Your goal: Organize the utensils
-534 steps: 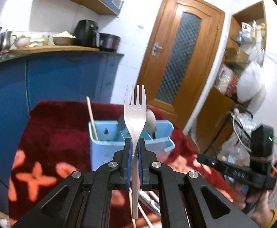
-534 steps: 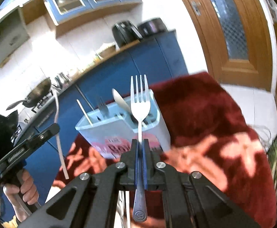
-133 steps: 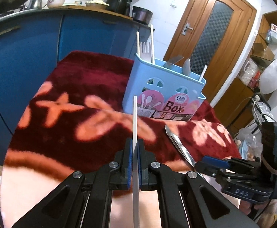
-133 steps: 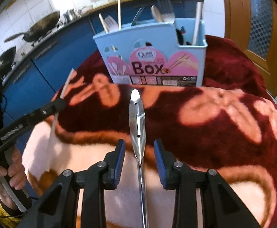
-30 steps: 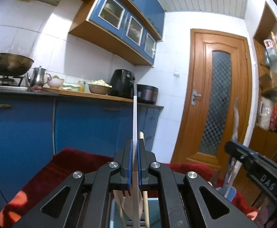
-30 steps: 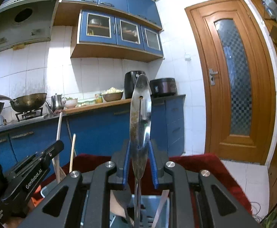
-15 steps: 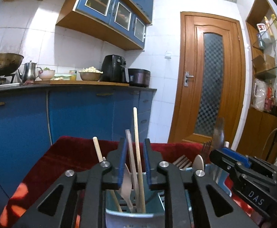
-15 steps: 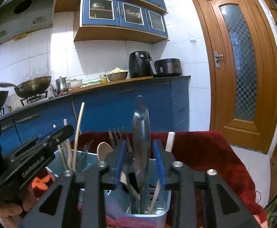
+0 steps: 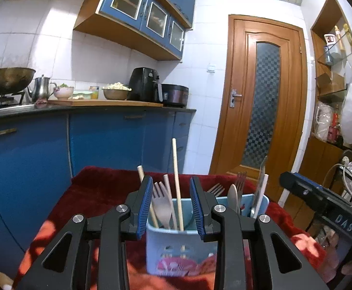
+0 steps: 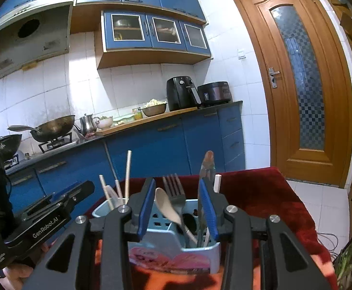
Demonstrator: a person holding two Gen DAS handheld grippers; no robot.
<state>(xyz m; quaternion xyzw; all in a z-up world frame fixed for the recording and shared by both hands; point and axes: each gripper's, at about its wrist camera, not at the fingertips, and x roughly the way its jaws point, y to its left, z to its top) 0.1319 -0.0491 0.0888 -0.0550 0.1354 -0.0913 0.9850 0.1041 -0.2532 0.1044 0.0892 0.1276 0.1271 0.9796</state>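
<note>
Both tools now stand released in the blue utensil box [image 9: 173, 249]: your left gripper [image 9: 170, 209] has just parted off the chopstick [image 9: 177, 181], your right gripper [image 10: 177, 209] off the knife [image 10: 206, 169]; jaws gape empty so each drops upright into its own compartment

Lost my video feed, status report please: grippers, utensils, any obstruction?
Left gripper and right gripper both open, jaws just opened, gripping nothing. Chopstick and knife standing in blue holder. Nothing in the way.
</note>
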